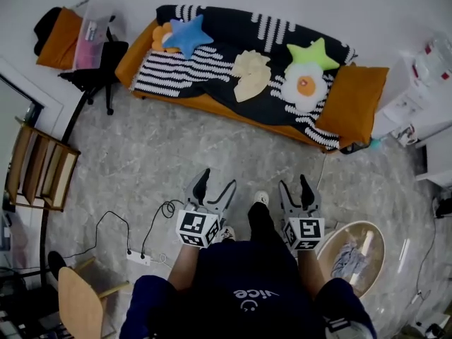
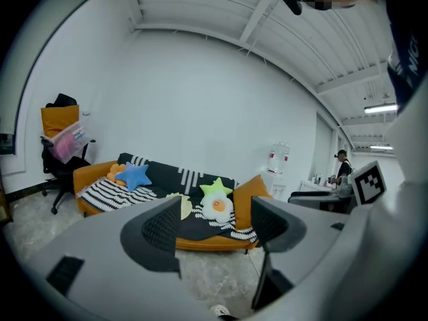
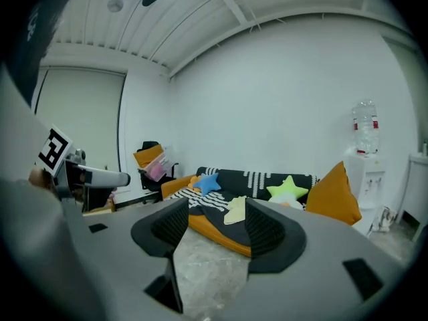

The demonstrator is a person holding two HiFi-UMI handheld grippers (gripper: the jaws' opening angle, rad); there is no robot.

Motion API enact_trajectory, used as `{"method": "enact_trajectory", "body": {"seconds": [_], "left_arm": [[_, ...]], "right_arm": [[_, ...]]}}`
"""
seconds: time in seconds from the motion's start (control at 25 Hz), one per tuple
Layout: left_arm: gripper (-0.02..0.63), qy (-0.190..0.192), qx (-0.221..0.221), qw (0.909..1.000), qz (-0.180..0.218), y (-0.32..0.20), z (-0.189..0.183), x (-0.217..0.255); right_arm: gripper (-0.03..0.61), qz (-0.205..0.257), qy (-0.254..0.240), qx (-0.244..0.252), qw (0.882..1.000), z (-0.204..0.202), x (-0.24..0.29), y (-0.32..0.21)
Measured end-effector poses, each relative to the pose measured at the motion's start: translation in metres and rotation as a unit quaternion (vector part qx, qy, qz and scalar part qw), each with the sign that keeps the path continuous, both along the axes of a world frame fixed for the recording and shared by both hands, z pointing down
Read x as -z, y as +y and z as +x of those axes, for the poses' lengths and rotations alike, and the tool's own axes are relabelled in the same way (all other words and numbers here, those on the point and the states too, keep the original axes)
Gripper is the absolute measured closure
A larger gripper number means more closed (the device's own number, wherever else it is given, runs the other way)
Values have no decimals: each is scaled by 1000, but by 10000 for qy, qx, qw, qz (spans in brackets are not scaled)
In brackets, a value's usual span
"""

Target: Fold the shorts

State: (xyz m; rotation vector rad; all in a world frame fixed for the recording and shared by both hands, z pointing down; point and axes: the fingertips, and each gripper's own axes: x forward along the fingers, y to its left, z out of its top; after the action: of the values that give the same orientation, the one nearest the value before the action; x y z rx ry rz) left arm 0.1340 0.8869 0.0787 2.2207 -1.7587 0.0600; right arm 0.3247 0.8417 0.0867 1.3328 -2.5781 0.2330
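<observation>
Two grippers (image 1: 217, 179) (image 1: 295, 183) forward, jaws apart

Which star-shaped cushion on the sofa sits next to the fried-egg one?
The green star, beside the fried-egg cushion; the blue star lies at the other end of the sofa.

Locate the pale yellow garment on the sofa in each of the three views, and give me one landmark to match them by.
Head view: the pale yellow garment lies in the upper centre of the picture.
Left gripper view: only a sliver shows, below centre, peeking past the jaw at picture left.
Right gripper view: seen between the two jaws, just below centre.
Shared landmark: the green star cushion, to the right of the garment in every view.
</observation>
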Motion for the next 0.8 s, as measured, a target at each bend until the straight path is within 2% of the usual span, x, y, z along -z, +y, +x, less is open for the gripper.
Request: {"method": "enact_trajectory", "body": {"seconds": [0.28, 0.48, 0.8], "left_arm": [[291, -160, 392, 9991, -10, -86, 10, 5], [291, -265, 569, 9980, -14, -140, 30, 7], [291, -168, 739, 9971, -37, -203, 51, 4]], "right_arm": [[319, 126, 340, 295, 9989, 15, -1, -102], [298, 397, 506, 295, 9975, 35, 7, -174], [284, 158, 629, 584, 9962, 51, -10, -231]]}}
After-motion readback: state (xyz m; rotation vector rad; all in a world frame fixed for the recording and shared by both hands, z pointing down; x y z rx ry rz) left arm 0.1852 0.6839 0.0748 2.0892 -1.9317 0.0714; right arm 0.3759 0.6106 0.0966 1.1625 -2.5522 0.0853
